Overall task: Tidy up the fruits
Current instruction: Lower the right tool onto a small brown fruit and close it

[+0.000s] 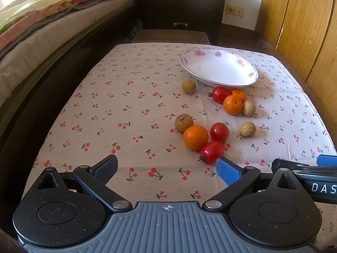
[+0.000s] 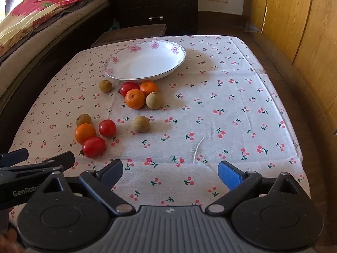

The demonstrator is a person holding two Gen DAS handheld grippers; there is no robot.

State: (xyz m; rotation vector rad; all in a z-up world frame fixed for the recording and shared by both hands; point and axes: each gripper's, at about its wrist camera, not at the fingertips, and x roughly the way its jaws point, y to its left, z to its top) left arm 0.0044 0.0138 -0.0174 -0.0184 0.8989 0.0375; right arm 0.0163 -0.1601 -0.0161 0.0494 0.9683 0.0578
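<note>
Letters "DAS" mark the right tongs (image 1: pixel 305 164) and "GenRobo" the left tongs (image 2: pixel 38 158); both gape wide, holding nothing. Three oranges (image 1: pixel 195 137), three tomatoes (image 1: pixel 219 131) and four brown fruits (image 1: pixel 183 122) lie on the worktop (image 1: pixel 126 109) beside one plate (image 1: pixel 248 67).

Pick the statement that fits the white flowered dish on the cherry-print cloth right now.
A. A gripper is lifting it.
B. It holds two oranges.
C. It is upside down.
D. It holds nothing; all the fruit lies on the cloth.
D: the dish shows only bare white inside, while the oranges, tomatoes and brown fruits, such as the near orange, lie on the cloth in front of it.
</note>
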